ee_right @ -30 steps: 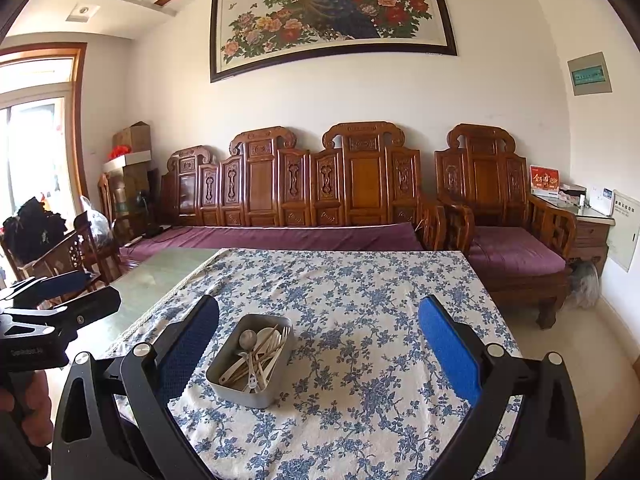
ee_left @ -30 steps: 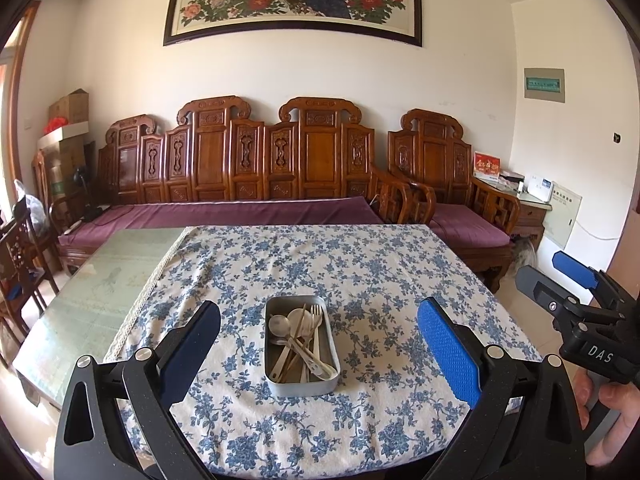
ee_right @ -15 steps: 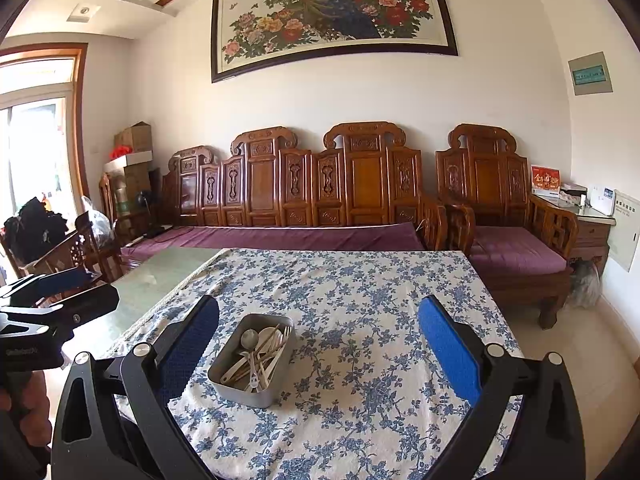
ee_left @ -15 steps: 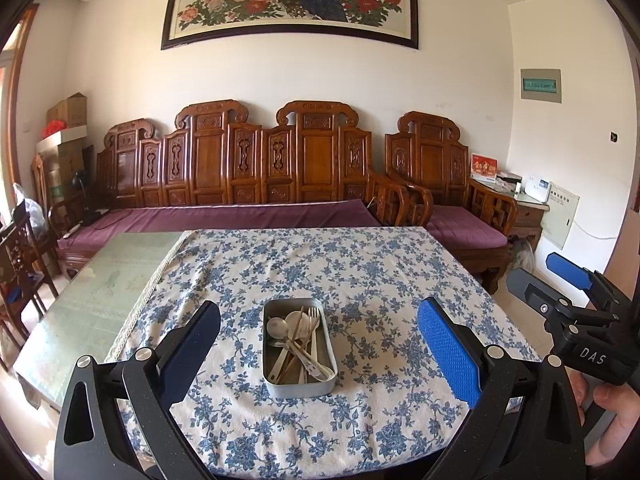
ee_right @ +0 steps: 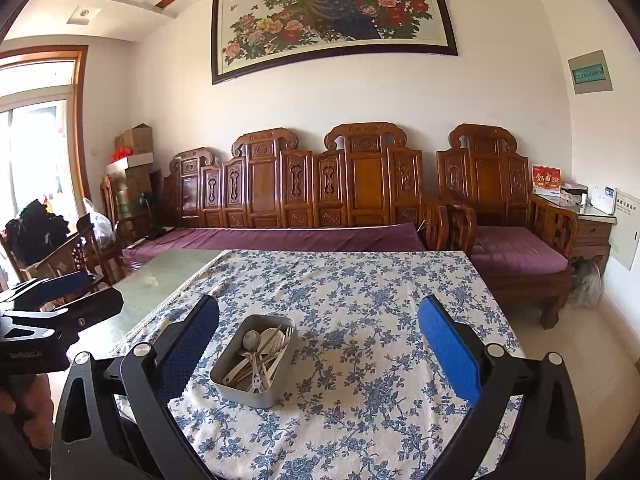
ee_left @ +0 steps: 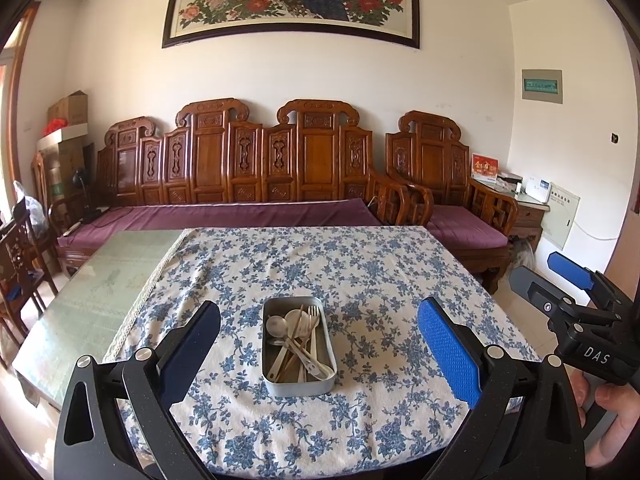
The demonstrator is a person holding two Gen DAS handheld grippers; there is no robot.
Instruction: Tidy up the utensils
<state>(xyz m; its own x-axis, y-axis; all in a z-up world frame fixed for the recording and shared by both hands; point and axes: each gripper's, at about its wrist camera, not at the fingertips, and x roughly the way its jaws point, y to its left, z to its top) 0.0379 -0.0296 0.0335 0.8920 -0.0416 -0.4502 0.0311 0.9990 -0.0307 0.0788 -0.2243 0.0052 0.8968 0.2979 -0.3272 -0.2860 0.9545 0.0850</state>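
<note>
A rectangular metal tin (ee_left: pixel 298 389) sits on the flowered tablecloth (ee_left: pixel 320 256), near the front edge. Inside lie pale utensils (ee_left: pixel 299 338) in a loose pile: spoons, a fork and thin sticks. My left gripper (ee_left: pixel 319 305) hovers in front of the tin, open, with nothing between its blue pads. My right gripper (ee_right: pixel 319 302) is also open and empty, and the tin (ee_right: pixel 248 394) with its utensils (ee_right: pixel 260 354) appears left of its centre. Each gripper shows in the other's view: the right gripper (ee_left: pixel 556 277) at the right edge and the left gripper (ee_right: pixel 84 293) at the left.
The cloth covers most of the table, leaving a bare green glass strip (ee_left: pixel 96 292) on the left. A carved wooden bench with purple cushions (ee_left: pixel 240 216) stands behind, an armchair (ee_left: pixel 460 228) at the back right, and a wooden chair (ee_left: pixel 20 264) on the left.
Both views have drifted only slightly, the left one tilting up a little. The tin and utensils have not moved, and both grippers stay open.
</note>
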